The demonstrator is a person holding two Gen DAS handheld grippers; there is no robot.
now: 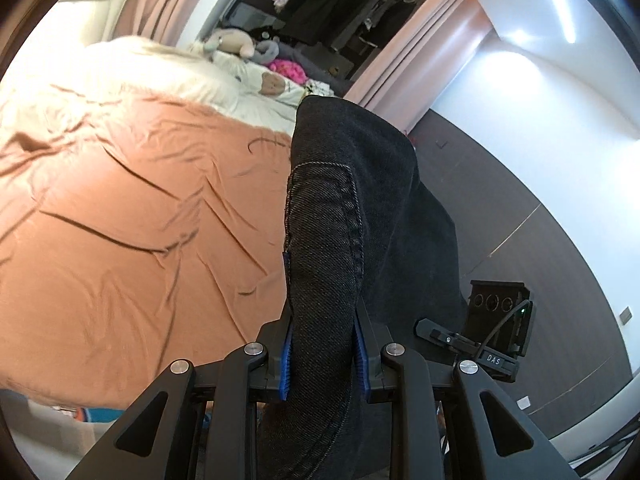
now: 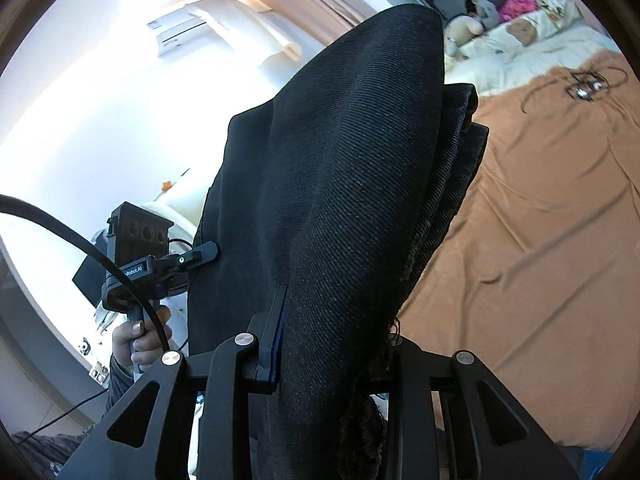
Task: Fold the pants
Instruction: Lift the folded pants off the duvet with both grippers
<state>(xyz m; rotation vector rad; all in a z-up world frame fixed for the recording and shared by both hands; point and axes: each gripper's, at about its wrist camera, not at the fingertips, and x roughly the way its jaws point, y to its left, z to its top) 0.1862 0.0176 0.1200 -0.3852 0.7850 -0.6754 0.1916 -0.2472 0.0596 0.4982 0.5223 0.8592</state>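
Orange bedding (image 1: 132,216) covers the bed below. Both the left gripper (image 1: 323,344) and the right gripper (image 2: 320,344) squeeze tight on the black pants (image 1: 352,184), lifted up above the bed.

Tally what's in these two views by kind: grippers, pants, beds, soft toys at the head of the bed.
Grippers: 2, the left gripper and the right gripper, each shut on the pants
Pants: 1, black
Beds: 1, the bed with an orange sheet
Soft toys: at least 2, a beige toy and a grey toy; the pile beyond is too jumbled to count
Total: 6
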